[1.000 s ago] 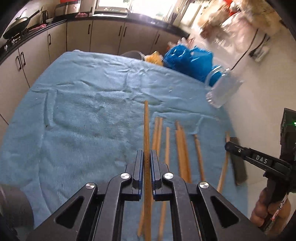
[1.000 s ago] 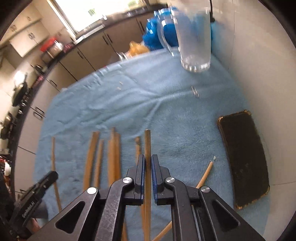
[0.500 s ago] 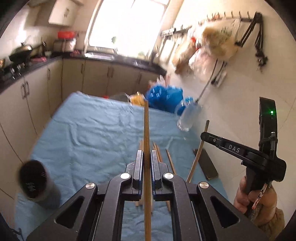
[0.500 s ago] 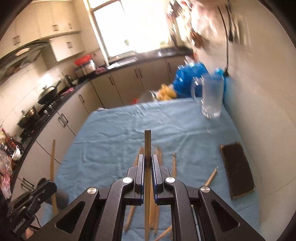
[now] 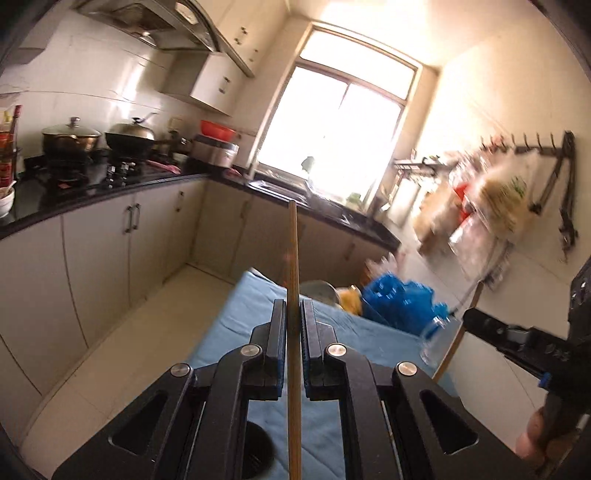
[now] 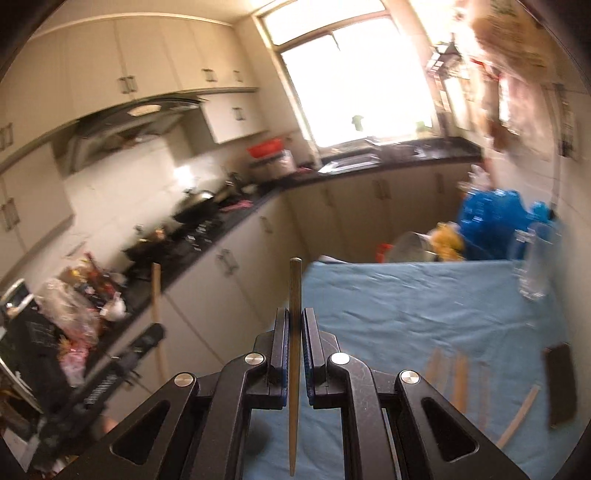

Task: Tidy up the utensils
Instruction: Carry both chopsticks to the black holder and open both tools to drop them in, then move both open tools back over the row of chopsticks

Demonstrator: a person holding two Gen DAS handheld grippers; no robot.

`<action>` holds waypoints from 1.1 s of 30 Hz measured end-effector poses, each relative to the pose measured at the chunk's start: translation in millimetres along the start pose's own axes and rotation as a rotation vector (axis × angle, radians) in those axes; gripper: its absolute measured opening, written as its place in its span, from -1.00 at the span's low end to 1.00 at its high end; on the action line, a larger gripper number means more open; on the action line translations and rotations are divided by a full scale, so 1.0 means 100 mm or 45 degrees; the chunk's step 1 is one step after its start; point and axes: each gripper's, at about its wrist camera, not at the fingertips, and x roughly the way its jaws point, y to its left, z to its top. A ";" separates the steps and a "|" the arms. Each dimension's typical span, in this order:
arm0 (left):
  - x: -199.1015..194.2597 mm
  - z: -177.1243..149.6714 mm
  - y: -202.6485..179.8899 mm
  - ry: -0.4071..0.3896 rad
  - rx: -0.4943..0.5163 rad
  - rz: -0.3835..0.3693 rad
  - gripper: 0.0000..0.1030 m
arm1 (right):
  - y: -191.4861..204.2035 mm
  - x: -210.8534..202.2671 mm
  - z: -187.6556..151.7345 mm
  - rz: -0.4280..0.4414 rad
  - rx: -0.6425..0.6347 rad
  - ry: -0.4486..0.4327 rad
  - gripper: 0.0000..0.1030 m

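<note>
Chopstick (image 5: 293,258) between left gripper (image 5: 294,314) pads

This is a home kitchen. Cream cabinets (image 5: 110,251) stand under a dark countertop (image 5: 92,188), with a gas stove (image 5: 118,168) carrying a lidded pot (image 5: 70,138) and a wok (image 5: 129,138), and a range hood (image 5: 155,22) hangs above them. A sink (image 6: 351,160) sits under a bright window (image 5: 332,122), bags hang from wall hooks (image 5: 517,142), and a table has a blue cloth (image 6: 406,306).
</note>
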 end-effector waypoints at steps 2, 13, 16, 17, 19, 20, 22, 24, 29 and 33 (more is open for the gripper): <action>0.03 0.06 0.14 -0.029 -0.006 0.021 -0.87 | 0.16 0.11 0.06 0.054 0.001 -0.009 -0.85; 0.53 -0.16 0.43 0.003 0.010 0.035 -0.87 | 0.59 1.01 -0.22 0.026 -0.120 0.075 -0.85; 0.68 -0.33 0.48 0.058 0.020 0.056 -0.87 | 0.49 1.24 -0.40 0.002 -0.111 0.159 -0.85; 0.73 -0.37 0.50 0.082 0.018 0.064 -0.87 | 0.44 1.29 -0.44 -0.002 -0.105 0.184 -0.85; 0.78 -0.43 0.54 0.100 0.008 0.081 -0.87 | 0.36 1.36 -0.53 -0.011 -0.095 0.221 -0.84; 0.79 -0.45 0.55 0.107 0.001 0.088 -0.87 | 0.33 1.38 -0.55 -0.014 -0.090 0.232 -0.84; 0.79 -0.47 0.57 0.130 -0.011 0.094 -0.86 | 0.28 1.42 -0.60 -0.014 -0.079 0.252 -0.83; 0.76 -0.47 0.57 0.135 -0.020 0.095 -0.79 | 0.24 1.43 -0.62 -0.006 -0.062 0.262 -0.82; 0.57 -0.42 0.55 0.082 -0.023 0.139 -0.14 | 0.23 1.38 -0.59 0.012 -0.054 0.251 -0.32; 0.36 -0.35 0.52 0.067 -0.058 0.157 0.07 | 0.19 1.20 -0.52 -0.021 -0.066 0.184 0.03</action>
